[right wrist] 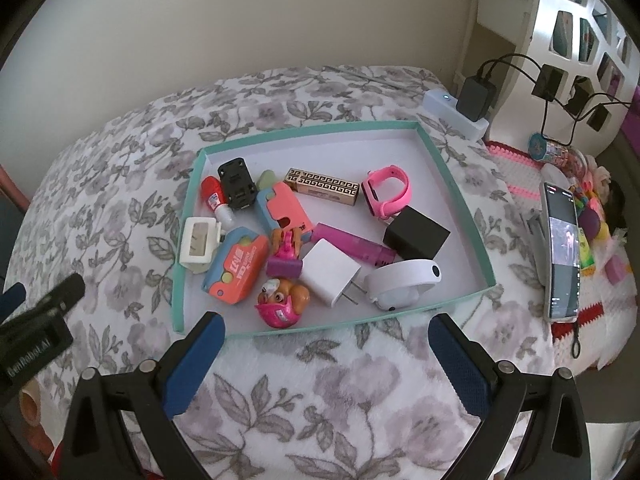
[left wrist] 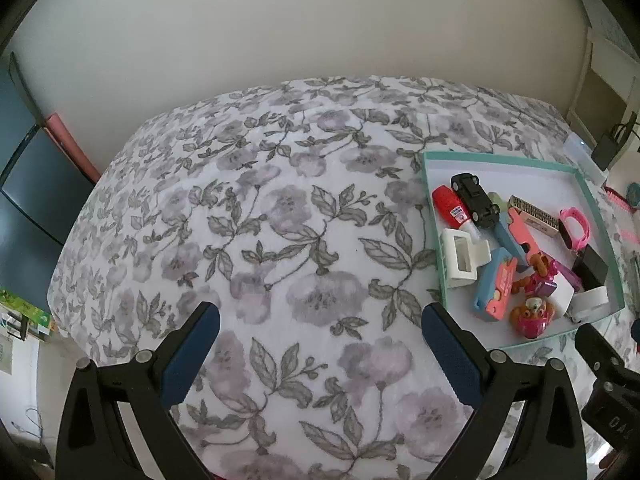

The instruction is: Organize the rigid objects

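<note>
Two hand-held grippers, left [left wrist: 320, 344] and right [right wrist: 326, 354], hover released above a floral bedspread [left wrist: 280, 220]; the teal tray [right wrist: 456, 184] of toys lies just ahead of the right one, a plain wall [left wrist: 280, 20] beyond.

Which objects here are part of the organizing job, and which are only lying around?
Job things: shallow teal-rimmed cardboard tray, black toy car, pink wrist watch, gold patterned box, white plug charger, black cube.

Lying about: smartphone with lit screen, white power strip, crocheted pink-and-white mat, floral blanket.
</note>
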